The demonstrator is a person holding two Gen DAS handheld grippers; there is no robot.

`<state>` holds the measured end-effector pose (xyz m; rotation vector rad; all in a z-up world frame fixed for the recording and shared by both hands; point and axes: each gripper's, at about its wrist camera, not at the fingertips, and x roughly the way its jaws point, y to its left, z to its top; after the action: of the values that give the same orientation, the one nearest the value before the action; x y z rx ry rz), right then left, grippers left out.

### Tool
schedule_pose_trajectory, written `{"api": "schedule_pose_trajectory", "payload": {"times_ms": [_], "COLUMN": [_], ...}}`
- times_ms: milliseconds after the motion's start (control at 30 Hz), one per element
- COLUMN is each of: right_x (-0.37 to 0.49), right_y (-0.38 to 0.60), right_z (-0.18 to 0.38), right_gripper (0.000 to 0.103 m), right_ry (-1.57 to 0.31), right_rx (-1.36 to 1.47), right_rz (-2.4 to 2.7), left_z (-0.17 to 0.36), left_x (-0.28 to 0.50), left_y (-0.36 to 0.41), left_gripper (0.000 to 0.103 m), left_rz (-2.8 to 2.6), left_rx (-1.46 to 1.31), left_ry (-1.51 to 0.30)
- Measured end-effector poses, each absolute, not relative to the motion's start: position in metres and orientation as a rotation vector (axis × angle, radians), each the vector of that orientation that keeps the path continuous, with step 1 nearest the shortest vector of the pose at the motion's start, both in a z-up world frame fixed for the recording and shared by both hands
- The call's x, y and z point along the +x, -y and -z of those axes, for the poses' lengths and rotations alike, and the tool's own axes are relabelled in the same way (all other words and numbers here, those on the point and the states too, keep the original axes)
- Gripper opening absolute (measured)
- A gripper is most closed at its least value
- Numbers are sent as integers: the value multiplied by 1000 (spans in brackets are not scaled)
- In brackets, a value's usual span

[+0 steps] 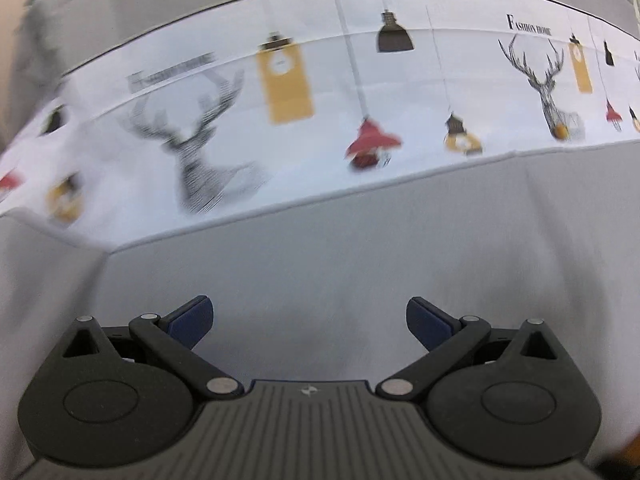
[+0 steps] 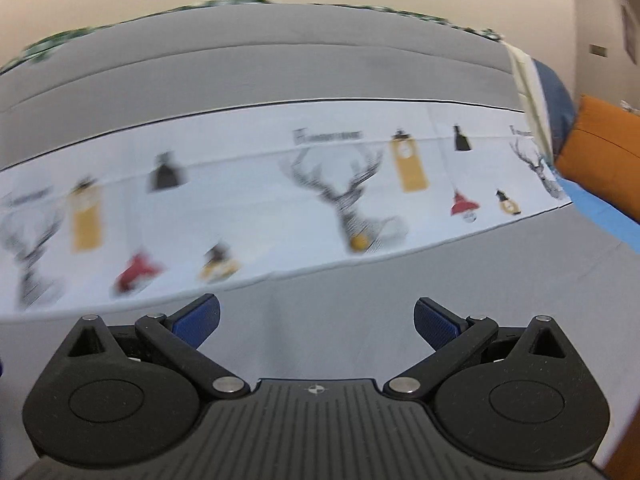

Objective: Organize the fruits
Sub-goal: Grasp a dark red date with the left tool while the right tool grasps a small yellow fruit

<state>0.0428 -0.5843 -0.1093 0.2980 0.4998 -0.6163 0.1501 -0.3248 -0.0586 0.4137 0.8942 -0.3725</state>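
No fruit shows clearly in either view. My left gripper is open and empty, its blue-padded fingers spread wide above a grey cloth surface. My right gripper is open and empty too, above the same grey cloth. A small orange shape sits at the bottom right edge of the left wrist view; I cannot tell what it is. Both views are blurred.
A white printed cloth with deer heads and hanging lamps lies across the grey surface ahead; it also shows in the right wrist view. An orange cushion and a blue fabric are at the right.
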Motion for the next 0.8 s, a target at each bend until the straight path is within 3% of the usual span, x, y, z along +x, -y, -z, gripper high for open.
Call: {"api": "schedule_pose_trajectory", "payload": {"times_ms": [233,433,667,733,800], "right_x": [155,222,245,241,236], "right_y": [700,752,765,765,762], "right_z": [187,244,258,256,252], "right_gripper": [102,102,102,86,25], "right_ry": [-601,-704,-677,-651,-633], "right_rx": [401,456,375,365,351], "right_rz": [635,678,680,681,669], "left_z": [122,162,175,172,169], "left_x": [261,318,341,342,342], "left_y": [411,437,447,448,445], "left_gripper": [103,103,103,94,35], "left_rz": [328,311,347,361,407], "left_rx": [385,382,379,369,344], "left_ry": [-919,-966,-962,-949,-965]}}
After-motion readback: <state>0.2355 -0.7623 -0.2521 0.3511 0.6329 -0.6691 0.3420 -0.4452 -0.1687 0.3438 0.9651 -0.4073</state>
